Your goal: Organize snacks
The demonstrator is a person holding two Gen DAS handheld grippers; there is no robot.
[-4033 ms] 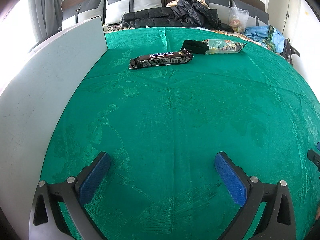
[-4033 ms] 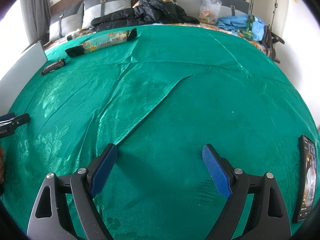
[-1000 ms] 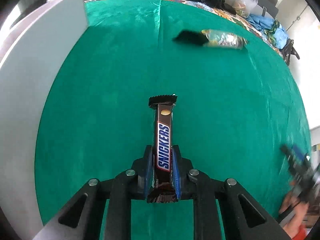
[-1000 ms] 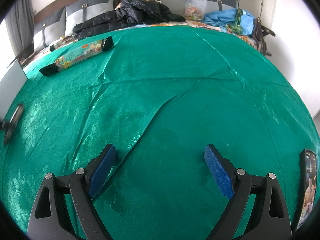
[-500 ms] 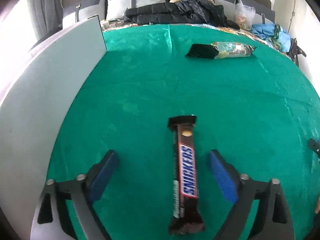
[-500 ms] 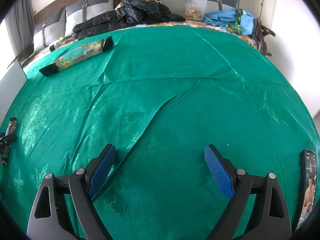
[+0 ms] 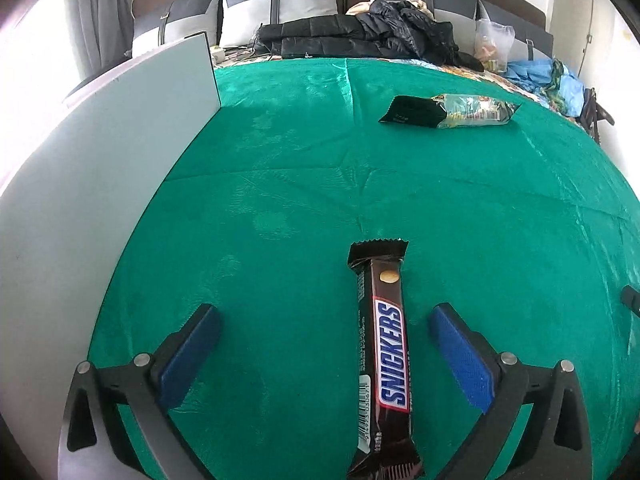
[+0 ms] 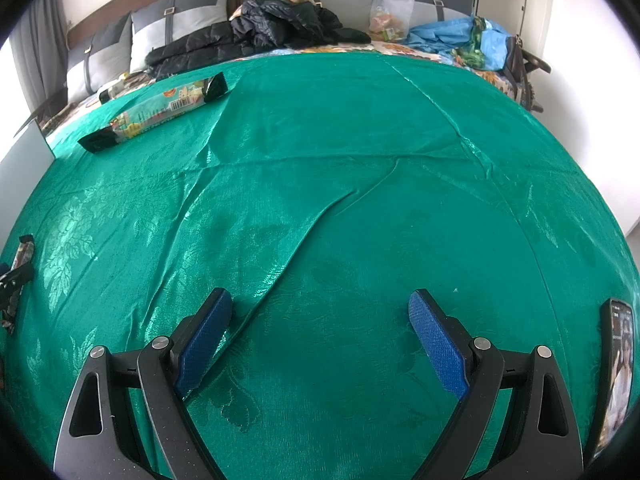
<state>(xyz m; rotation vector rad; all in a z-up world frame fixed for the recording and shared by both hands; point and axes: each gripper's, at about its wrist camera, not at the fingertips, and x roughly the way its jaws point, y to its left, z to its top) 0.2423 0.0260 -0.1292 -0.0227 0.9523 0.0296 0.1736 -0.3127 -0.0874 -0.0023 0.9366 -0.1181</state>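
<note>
A brown Snickers bar [image 7: 386, 360] lies lengthwise on the green cloth [image 7: 480, 220] between the blue pads of my left gripper [image 7: 323, 314]. The jaws are opening, spread wide, and neither pad touches the bar. It sits nearer the right pad. A longer snack pack [image 7: 448, 111] with a black end lies far off near the back of the cloth. In the right wrist view the same pack [image 8: 154, 118] lies at the far left and the Snickers bar [image 8: 23, 254] shows at the left edge. My right gripper [image 8: 320, 300] hovers open over bare, creased cloth.
An upright white board [image 7: 100, 184] borders the cloth on the left. A phone [image 8: 618, 368] lies at the right edge near my right gripper. A black jacket [image 7: 360, 36], pillows, a clear bag and blue bags [image 8: 460, 40] lie beyond the cloth's far edge.
The left gripper, shut on the Snickers bar a second ago, has let it go and spread its jaws wide; the bar now lies on the cloth. The right gripper has not moved.
</note>
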